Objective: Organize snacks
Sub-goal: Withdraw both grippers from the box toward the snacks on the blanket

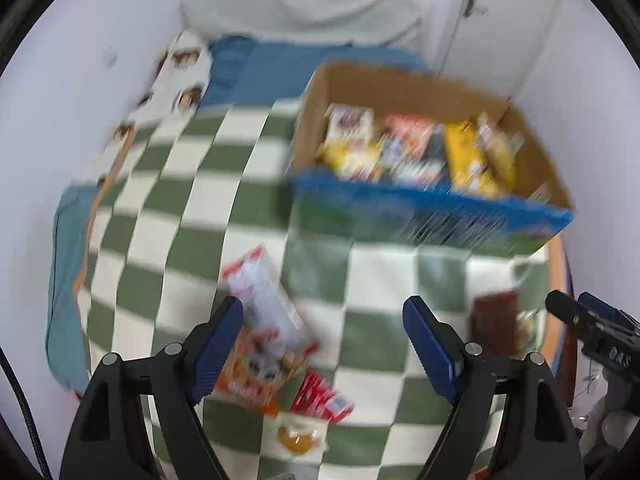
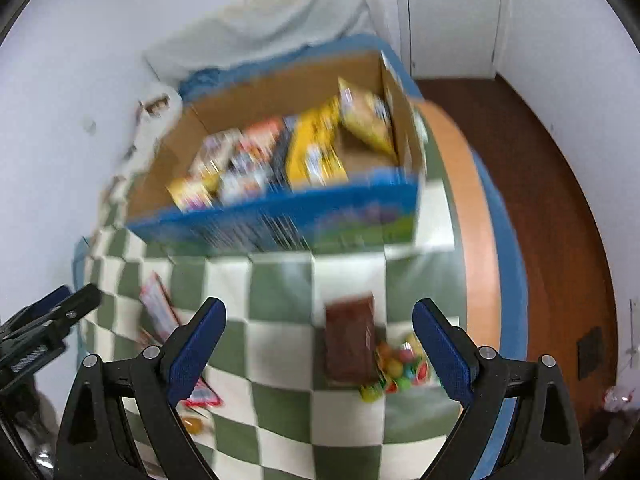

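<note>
**Around my work spot**

Under me lies a green-and-white checked blanket [image 1: 168, 216], spread over a bed. Beyond it I see a blue sheet [image 1: 276, 68] and, at the head, a pale pillow [image 1: 304, 12] against the white wall [image 1: 80, 40]. A white cloth with brown prints [image 1: 180, 72] runs along the wall side of the bed. On my right a light wooden bed edge [image 2: 472, 200] curves along the mattress, bordered by blue fabric [image 2: 514, 260]. Past it is a dark brown wooden floor [image 2: 560, 200], with a white door [image 2: 452, 20] at the far end. Everything is blurred, so finer detail is lost to me.
</note>
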The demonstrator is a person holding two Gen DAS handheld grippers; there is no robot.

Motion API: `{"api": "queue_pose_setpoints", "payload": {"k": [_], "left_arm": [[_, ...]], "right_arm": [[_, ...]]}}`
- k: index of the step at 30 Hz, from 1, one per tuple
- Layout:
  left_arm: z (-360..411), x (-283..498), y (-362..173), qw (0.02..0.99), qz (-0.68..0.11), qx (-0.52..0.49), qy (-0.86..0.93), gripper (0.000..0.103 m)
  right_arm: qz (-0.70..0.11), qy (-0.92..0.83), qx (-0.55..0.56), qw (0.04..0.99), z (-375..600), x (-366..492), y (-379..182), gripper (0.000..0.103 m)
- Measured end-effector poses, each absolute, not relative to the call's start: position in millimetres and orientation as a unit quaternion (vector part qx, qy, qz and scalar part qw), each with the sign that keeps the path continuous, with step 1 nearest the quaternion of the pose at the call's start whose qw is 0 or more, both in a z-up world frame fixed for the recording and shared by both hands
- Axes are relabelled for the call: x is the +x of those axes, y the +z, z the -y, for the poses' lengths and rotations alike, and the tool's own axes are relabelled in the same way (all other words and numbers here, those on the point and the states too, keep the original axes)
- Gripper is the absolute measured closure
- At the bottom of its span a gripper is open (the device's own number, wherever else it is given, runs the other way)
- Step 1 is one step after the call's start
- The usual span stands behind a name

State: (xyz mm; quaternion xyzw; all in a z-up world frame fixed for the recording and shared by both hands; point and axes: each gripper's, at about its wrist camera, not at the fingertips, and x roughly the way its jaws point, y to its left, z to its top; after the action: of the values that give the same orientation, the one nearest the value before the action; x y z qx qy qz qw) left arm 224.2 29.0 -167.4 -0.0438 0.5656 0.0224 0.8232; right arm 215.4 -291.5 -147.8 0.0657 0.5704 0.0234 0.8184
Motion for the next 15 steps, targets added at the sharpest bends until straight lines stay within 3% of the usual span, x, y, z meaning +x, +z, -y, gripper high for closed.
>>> {"api": "queue_pose_setpoints", "payload": {"k": [3,6,11,15], "left_arm": [[-49,207,-201,0.797,-0.599,-0.053,0.051,0.021],[-65,188,-227,0.772,-0.627,-0.076,0.068,0.021],[-86,177,-260,0.734,-0.667,-0.102,0.080,0.022],[-103,189,-275,0.715,-0.678,-0.144,0.090,0.022]], "right_arm": [[-0.594,0.010,0.049,0.803,291,217,-186,0.009],[-0.616,0.004,0.034,0.787,286,219,-223,0.019],[-0.635,0.014,-0.006,0.772,266,219,-259,0.047],[-0.635,0.031,-0.010,0.772,252,214,-269,0.050]]}}
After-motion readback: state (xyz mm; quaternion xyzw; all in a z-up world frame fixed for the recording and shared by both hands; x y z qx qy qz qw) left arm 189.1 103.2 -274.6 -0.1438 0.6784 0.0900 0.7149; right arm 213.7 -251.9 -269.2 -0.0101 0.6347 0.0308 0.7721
